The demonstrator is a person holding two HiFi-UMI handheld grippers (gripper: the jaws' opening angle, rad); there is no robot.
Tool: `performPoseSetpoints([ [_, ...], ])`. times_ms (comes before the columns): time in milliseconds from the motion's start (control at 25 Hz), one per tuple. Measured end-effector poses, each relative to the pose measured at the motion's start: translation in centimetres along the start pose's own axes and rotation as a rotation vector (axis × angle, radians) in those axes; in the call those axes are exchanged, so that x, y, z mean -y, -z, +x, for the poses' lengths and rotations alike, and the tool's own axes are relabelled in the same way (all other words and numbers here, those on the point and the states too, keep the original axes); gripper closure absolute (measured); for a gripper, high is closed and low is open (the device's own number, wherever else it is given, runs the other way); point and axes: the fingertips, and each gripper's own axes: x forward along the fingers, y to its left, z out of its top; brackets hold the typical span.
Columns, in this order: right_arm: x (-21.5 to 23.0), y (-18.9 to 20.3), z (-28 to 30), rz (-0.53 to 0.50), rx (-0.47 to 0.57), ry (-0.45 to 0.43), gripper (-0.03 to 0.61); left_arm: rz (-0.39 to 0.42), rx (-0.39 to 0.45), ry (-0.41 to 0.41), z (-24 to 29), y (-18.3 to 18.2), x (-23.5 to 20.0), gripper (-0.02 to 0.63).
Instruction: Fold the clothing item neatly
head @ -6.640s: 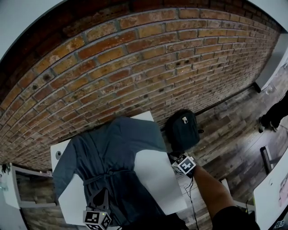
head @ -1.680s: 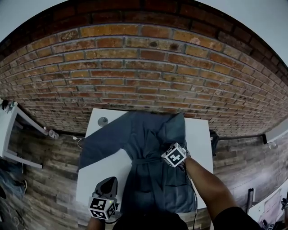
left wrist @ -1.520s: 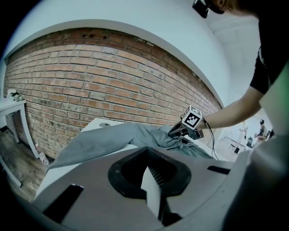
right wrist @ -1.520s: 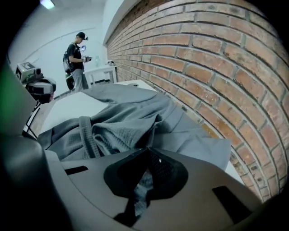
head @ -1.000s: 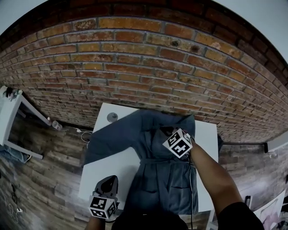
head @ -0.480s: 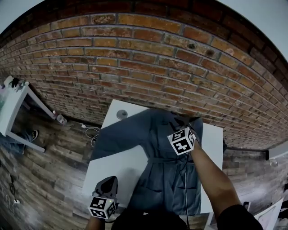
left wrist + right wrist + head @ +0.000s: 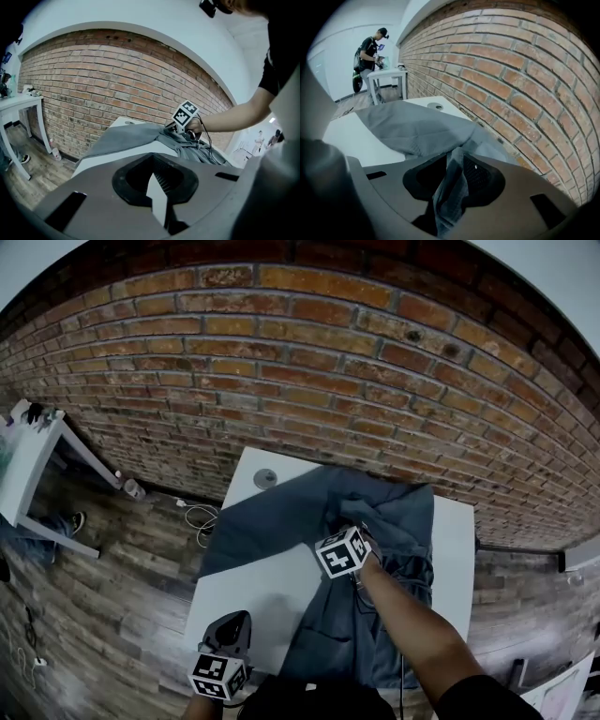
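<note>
My right gripper (image 7: 457, 180), jaws just widened, clamps bunched robe (image 7: 394, 615) fabric mid-worktop (image 7: 253, 596). The spread sleeve (image 7: 267, 526) runs toward the left edge, its cuff nearer my clenched, empty left gripper (image 7: 157, 187).

Red brick wall (image 7: 281, 352) behind white counter (image 7: 248, 592). Small round grey disc (image 7: 266, 478) near counter's far-left corner. Wood-plank floor (image 7: 112, 587), white cable (image 7: 199, 517) coiled by wall. White side table (image 7: 37, 456) at left, person (image 7: 370, 51) standing beside.
</note>
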Motion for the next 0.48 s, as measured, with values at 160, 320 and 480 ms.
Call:
performPoseSetpoints([
  [160, 0.7, 1.0, 2.7, 0.024, -0.091, 0.026, 0.482, -0.015, -0.021, 0.000, -0.6, 0.6, -0.9, 0.621],
  [320, 0.6, 1.4, 3.3, 0.039, -0.103, 0.027, 0.530, 0.001, -0.022, -0.025, -0.9, 0.9, -2.4, 0.621],
  [480, -0.3, -0.2, 1.3, 0.022, -0.005, 0.004, 0.555, 0.010, -0.018, -0.020, -0.5, 0.6, -2.8, 0.621],
])
